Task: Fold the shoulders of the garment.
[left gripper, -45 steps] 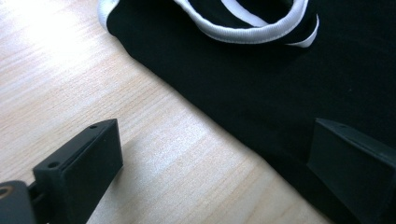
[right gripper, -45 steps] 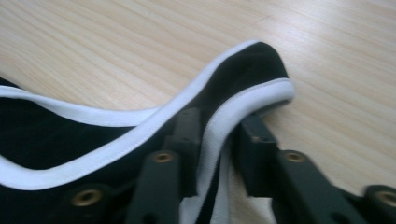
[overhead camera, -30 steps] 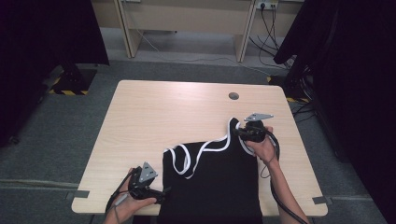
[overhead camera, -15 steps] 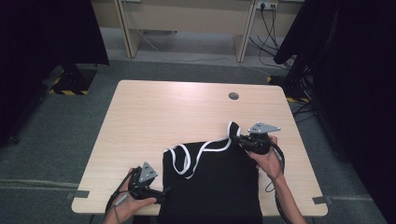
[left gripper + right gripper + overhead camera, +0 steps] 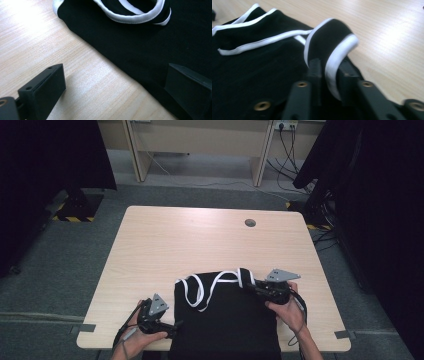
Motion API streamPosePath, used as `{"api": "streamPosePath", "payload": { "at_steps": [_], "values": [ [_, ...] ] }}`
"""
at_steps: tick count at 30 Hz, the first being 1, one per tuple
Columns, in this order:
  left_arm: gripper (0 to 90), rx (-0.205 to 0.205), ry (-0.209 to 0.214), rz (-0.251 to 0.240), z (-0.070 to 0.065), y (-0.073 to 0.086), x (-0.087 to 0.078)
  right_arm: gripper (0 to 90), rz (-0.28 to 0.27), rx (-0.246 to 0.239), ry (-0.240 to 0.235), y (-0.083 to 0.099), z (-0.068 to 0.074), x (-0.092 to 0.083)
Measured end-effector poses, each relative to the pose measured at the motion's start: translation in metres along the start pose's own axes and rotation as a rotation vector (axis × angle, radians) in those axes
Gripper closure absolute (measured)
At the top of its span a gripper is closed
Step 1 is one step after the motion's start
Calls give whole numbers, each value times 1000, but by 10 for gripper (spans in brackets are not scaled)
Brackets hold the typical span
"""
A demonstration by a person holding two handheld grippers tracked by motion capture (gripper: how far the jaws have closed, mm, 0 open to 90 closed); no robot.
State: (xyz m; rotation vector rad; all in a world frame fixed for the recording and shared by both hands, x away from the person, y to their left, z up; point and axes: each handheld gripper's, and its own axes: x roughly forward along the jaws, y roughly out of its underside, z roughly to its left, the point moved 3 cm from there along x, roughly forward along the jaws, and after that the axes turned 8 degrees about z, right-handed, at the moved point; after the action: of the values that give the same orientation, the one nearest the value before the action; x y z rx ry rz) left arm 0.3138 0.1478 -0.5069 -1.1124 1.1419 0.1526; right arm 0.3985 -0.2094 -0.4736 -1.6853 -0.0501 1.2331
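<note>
The table (image 5: 165,245) is pale wood, and most of it lies bare ahead of both claws. On its near part, between the two claws, lies a black garment (image 5: 225,325) with white trim (image 5: 200,292); its lower part hangs over the near edge.

The right claw (image 5: 252,287) sits at the garment's top right corner, jaws closed on a strap there. In the right gripper view the strap (image 5: 332,47) loops up just ahead of the jaws, its white edge pinched between them.

The left claw (image 5: 172,326) rests at the garment's left edge, jaws spread wide and holding nothing. In the left gripper view one jaw stands over bare wood and the other over black cloth, so the hem runs between them.

The garment looks light, soft and limp, likely to sag and fold wherever it is lifted. The trimmed straps and hem seem the firmest places to grip; one layer may slip from a loose pinch.

No brand, label or writing can be read.
</note>
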Motion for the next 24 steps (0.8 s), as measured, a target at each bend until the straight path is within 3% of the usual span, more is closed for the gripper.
{"api": "streamPosePath", "payload": {
  "at_steps": [5,10,20,24],
  "values": [
    [24,0,0,0,0,0,0,567,-11,30,-8,0,1,-13],
    [24,0,0,0,0,0,0,554,-36,49,-24,-12,0,-18],
    [24,0,0,0,0,0,0,497,54,50,-70,-35,6,12],
    [23,0,-1,-1,0,0,0,534,103,34,-87,-45,8,29]
  ]
}}
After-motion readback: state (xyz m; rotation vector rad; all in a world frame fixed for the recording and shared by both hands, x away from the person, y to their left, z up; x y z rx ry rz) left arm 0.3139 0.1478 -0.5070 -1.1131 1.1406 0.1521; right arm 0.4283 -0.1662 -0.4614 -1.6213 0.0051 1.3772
